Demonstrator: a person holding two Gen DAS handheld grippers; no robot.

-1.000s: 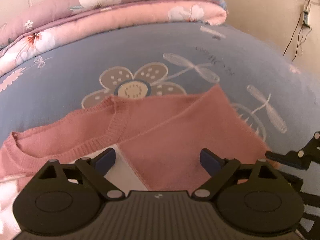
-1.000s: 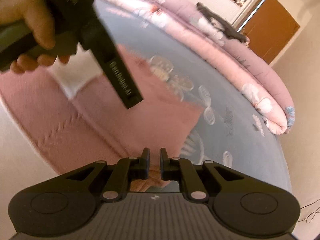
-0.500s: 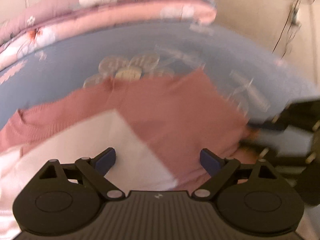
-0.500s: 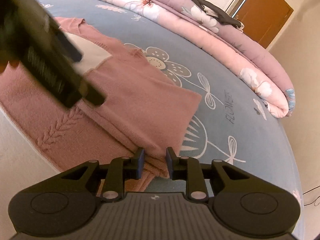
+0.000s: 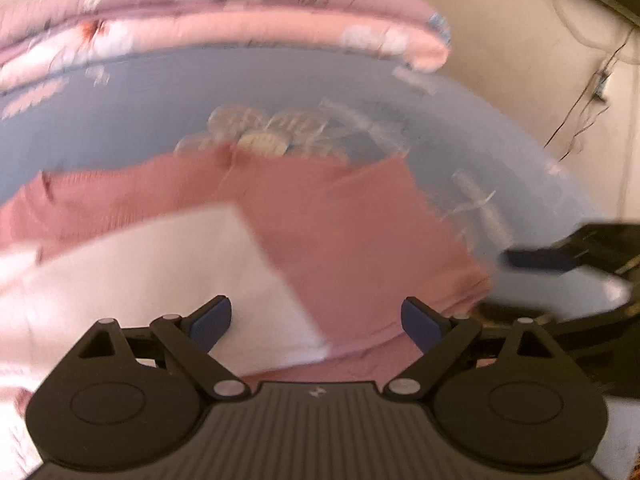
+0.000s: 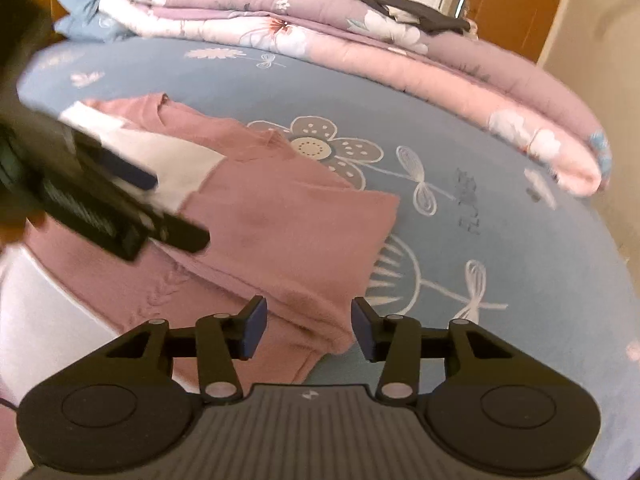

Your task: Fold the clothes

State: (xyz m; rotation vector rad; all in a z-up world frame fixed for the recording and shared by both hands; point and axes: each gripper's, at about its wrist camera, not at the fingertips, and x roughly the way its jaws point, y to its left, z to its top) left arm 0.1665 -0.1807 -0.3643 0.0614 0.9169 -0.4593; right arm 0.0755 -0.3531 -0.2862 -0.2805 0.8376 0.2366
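The right gripper [image 6: 306,326] has its jaws about half apart; they have just been opening, and the folded corner of the pink sweater [image 6: 280,216] lies between and under the blue pads without being pinched. The left gripper [image 5: 316,320] has its jaws spread wide and grips nothing; under it lie the sweater [image 5: 340,232] and a white cloth [image 5: 160,272] that shows where the sweater is folded open. In the right wrist view the left gripper [image 6: 100,196] reaches in from the left edge, above the white cloth [image 6: 176,164]; whether it touches the fabric I cannot tell, as it is blurred. In the left wrist view the right gripper's blue fingertips [image 5: 536,259] show at the right edge, just beside the sweater's corner.

The sweater lies on a bed with a blue sheet [image 6: 500,184] printed with a large flower [image 6: 316,146] and dragonflies. It sits near the bed's front edge, one side folded over the middle. Along the far side of the bed lies a folded pink flowered quilt [image 6: 360,48], with a dark garment [image 6: 408,10] on top of it. Behind are a cream wall [image 5: 520,60] with hanging cables and a brown door [image 6: 516,0]
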